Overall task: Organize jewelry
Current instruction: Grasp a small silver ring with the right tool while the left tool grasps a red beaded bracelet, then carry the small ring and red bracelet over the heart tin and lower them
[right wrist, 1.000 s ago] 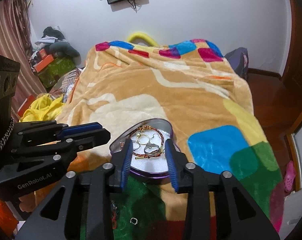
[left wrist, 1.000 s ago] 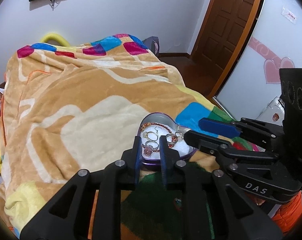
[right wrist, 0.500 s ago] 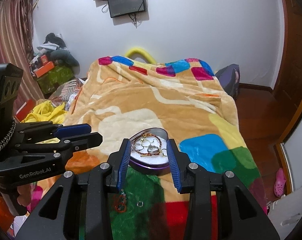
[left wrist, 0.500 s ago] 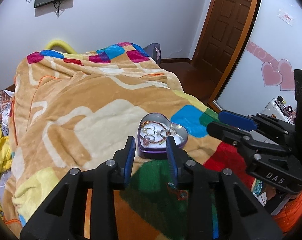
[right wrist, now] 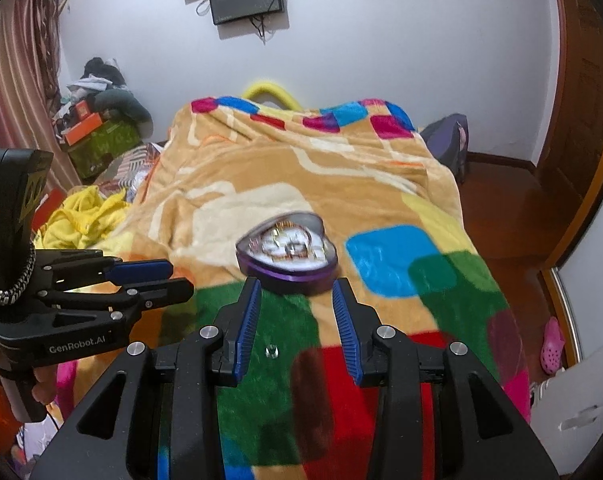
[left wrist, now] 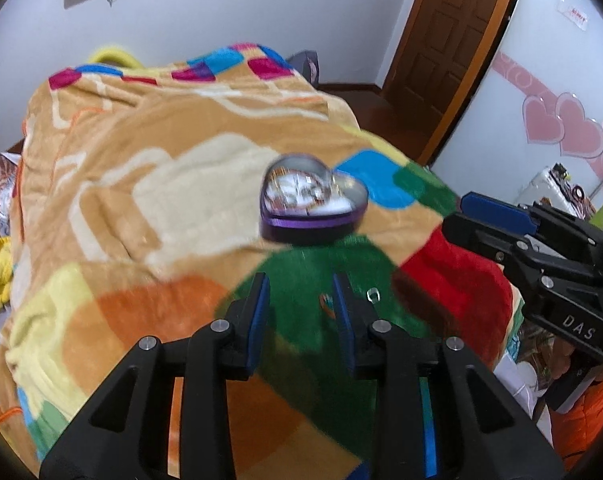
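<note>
Jewelry, blurred, was seen heaped in a purple heart-shaped tin (left wrist: 312,204) set on the multicoloured patchwork blanket (left wrist: 141,184) of the bed. A small silver ring (right wrist: 271,351) lay nearer. Both the left gripper (left wrist: 300,304) and right gripper (right wrist: 296,312) were held with jaws released, nothing gripped.

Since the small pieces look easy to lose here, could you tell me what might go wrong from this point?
1. The ring lies loose on the plush blanket; a downward grasp by the right gripper could press it into the pile.
2. The tin sits open on soft bedding, so a nudge may tip out its jewelry.
3. The earring sits against a finger of the left gripper and could get flicked away.
</note>
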